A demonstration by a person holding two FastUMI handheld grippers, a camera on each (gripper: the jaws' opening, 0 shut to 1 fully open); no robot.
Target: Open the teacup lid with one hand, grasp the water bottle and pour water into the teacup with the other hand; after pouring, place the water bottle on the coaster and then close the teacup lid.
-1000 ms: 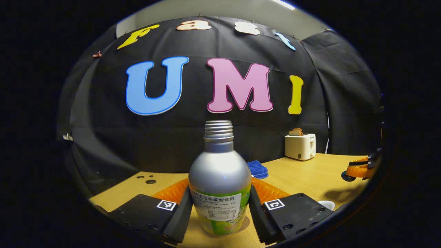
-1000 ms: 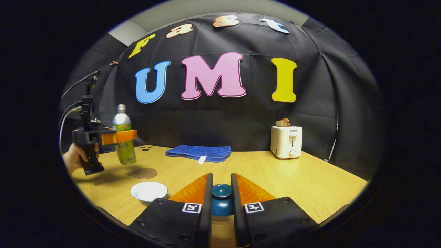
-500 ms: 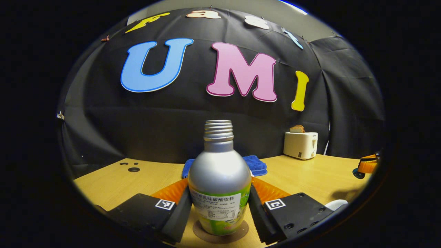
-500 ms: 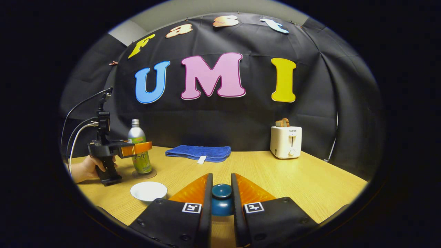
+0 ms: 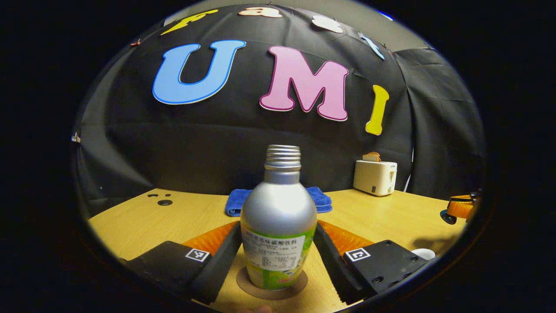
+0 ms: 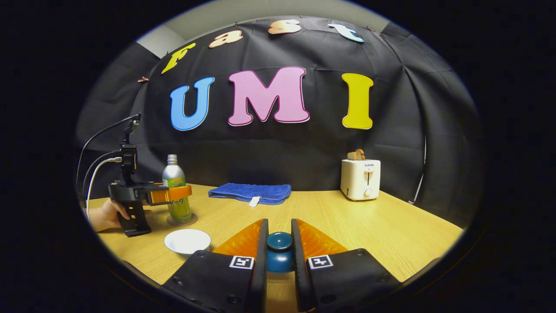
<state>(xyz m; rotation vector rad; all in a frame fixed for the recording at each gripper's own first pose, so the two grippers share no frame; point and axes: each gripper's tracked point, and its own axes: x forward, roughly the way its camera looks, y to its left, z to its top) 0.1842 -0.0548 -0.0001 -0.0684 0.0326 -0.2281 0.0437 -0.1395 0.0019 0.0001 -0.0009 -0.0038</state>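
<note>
The silver water bottle [image 5: 278, 217] with a green label and no cap stands upright on the round brown coaster [image 5: 271, 287]. My left gripper [image 5: 278, 226] is open, its fingers flanking the bottle's sides with a slight gap. In the right gripper view the bottle [image 6: 173, 182] and coaster [image 6: 182, 219] are at the left, with the left gripper [image 6: 180, 192] around the bottle and a hand behind it. My right gripper [image 6: 279, 243] is shut on the dark teal teacup lid [image 6: 279, 250], held above the table. The white teacup [image 6: 187, 241] stands uncovered in front of the coaster.
A folded blue towel [image 6: 252, 192] lies at the back of the wooden table [image 6: 369, 230]. A white toaster [image 6: 360, 178] with bread in it stands at the back right. In the left gripper view the right gripper [image 5: 460, 208] is at the far right, above the teacup [image 5: 423, 253].
The left gripper carried the bottle over the coaster, set it down, and its fingers have spread apart. The right gripper has stayed still with the lid.
</note>
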